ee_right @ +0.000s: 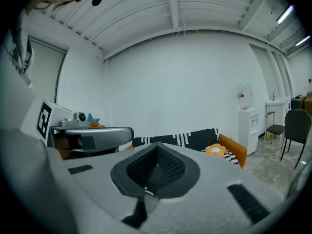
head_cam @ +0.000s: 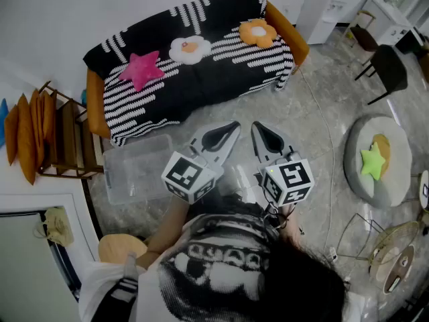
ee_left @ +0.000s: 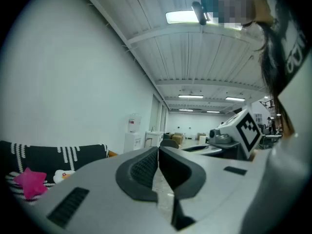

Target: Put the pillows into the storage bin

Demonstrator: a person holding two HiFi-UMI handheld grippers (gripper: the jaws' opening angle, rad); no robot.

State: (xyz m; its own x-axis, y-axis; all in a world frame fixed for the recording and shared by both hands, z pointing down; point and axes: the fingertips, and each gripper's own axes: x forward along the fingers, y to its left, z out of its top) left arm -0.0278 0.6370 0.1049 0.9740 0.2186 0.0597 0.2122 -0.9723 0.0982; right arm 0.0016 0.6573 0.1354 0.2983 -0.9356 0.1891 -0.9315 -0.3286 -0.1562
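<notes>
A pink star pillow (head_cam: 141, 69), a white flower pillow (head_cam: 189, 49) and an orange flower pillow (head_cam: 257, 32) are lying along the striped sofa (head_cam: 201, 89). A clear storage bin (head_cam: 137, 173) is sitting on the floor (head_cam: 322, 113) beside it, with the left claw (head_cam: 232, 127) and right claw (head_cam: 258, 127) pointing toward the sofa

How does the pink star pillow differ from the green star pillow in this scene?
Colour: the pink star pillow is bright pink, while the green star pillow is yellow-green.
Place: the pink star pillow lies on the black-and-white striped sofa. The green star pillow lies on a round grey cushion on the floor.
Position: the pink star pillow is nearer the storage bin. The green star pillow is on the person's other side.
Shared: both are star-shaped, and neither is in the bin.
</notes>
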